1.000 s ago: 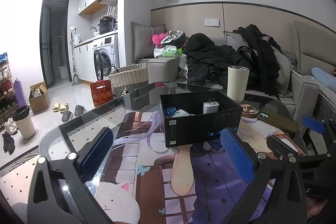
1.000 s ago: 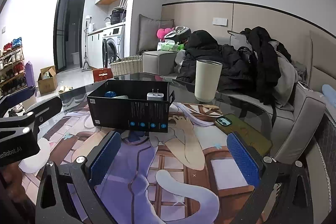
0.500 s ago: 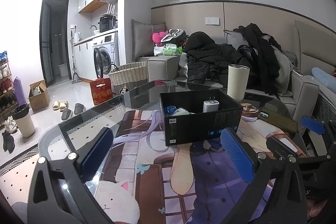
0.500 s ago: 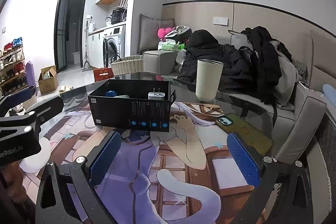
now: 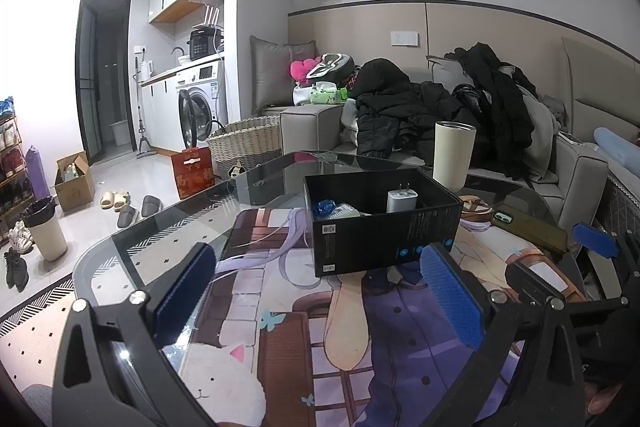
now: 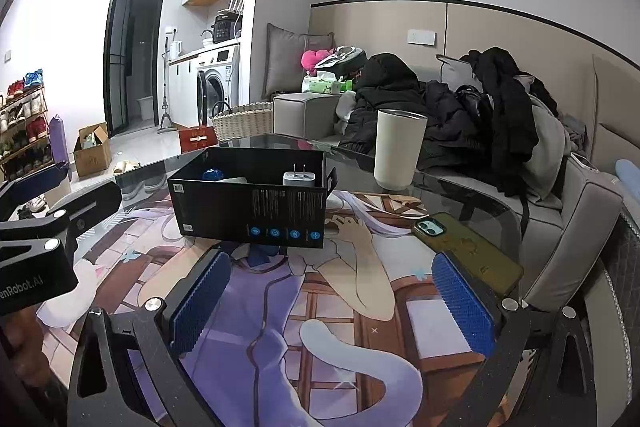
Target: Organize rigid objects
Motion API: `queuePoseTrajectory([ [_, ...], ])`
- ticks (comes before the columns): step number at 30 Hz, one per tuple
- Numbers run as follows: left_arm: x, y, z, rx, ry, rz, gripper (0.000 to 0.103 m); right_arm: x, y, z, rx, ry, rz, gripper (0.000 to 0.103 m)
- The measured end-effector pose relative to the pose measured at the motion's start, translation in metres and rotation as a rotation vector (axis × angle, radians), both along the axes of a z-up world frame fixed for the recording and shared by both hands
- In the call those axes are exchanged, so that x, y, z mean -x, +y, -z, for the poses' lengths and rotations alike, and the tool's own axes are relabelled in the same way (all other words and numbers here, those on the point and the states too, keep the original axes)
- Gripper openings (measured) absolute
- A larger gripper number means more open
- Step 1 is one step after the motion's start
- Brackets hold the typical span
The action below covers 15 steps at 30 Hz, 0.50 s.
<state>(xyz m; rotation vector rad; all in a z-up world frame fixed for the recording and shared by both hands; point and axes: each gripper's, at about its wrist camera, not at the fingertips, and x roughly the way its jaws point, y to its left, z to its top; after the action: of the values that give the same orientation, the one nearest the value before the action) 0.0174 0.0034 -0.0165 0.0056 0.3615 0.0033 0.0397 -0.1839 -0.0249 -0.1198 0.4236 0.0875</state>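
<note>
A black open box point(image 5: 384, 227) point(image 6: 252, 203) stands on the printed mat of a glass table. Inside it I see a white plug charger point(image 5: 401, 195) point(image 6: 298, 175), a blue round item point(image 5: 325, 207) point(image 6: 212, 174) and a pale object beside it. My left gripper point(image 5: 316, 291) hovers open in front of the box with nothing between its blue pads. My right gripper point(image 6: 332, 295) is open too, empty, over the mat nearer the table's right side. Each gripper shows at the edge of the other's view.
A cream tumbler point(image 5: 454, 155) point(image 6: 398, 149) stands behind the box. A phone in an olive case point(image 6: 466, 249) point(image 5: 528, 227) lies at the right. A sofa piled with dark clothes point(image 5: 440, 107) is beyond the glass table's edge point(image 5: 120, 247). Wicker basket, shoes and bin sit on the floor at left.
Both views have drifted only slightly; the box sits marginally differently in frame. Both grippers remain open and empty, and nothing on the table has moved.
</note>
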Motion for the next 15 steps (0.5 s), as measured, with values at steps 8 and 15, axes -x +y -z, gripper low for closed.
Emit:
queuePoseTrajectory([
  [8, 0.0001, -0.0012, 0.0007, 0.000, 0.002, -0.001, 0.103, -0.0007, 0.0003, 0.0001, 0.001, 0.002, -0.001, 0.103],
  [15, 0.0000, -0.0019, 0.0020, 0.003, 0.009, -0.001, 0.103, -0.0023, 0.0013, 0.0014, -0.003, 0.003, 0.002, 0.103],
])
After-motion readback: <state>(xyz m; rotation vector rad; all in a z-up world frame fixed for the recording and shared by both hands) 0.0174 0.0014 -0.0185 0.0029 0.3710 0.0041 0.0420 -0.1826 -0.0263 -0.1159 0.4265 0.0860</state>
